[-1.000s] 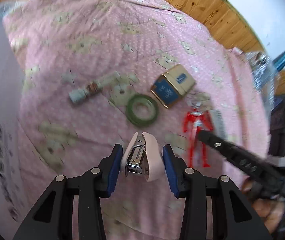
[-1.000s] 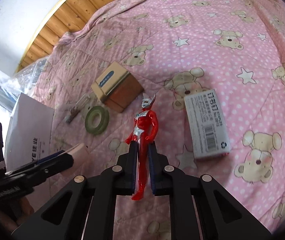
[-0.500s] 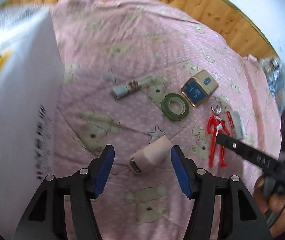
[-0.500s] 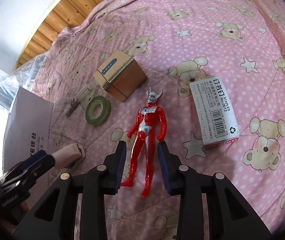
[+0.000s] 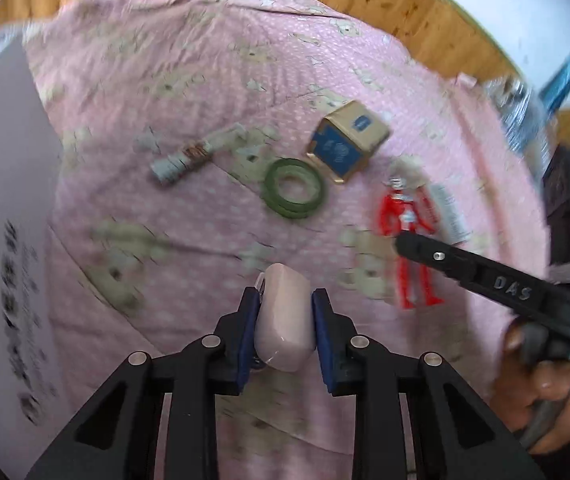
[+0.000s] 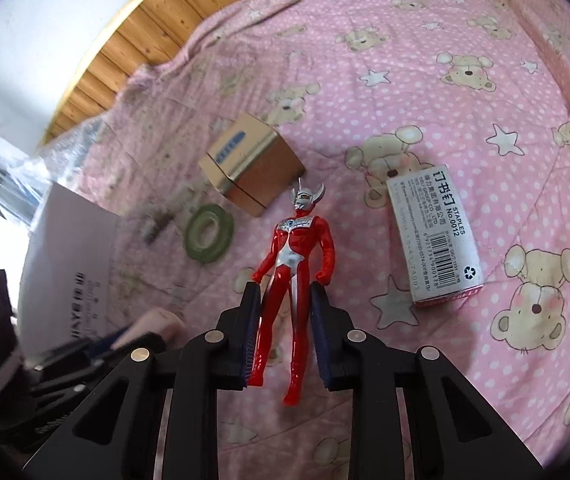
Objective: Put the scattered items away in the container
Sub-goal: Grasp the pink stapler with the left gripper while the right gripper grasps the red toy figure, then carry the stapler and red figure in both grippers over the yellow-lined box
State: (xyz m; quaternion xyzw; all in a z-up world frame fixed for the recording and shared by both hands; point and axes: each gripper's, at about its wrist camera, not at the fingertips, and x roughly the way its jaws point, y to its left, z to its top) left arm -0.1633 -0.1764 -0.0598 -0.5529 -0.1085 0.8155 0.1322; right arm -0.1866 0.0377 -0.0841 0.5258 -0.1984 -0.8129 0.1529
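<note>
Only on the right view, the staples box point(image 6: 435, 236) reads clearly.

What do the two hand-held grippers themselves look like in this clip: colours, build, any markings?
Both are matte black angular frames with silver screw heads. The left hand-held gripper and right hand-held gripper carry dark blue finger pads, ribbed on the right one. The right finger, seen from the left wrist camera, bears embossed letters "DAS".
</note>
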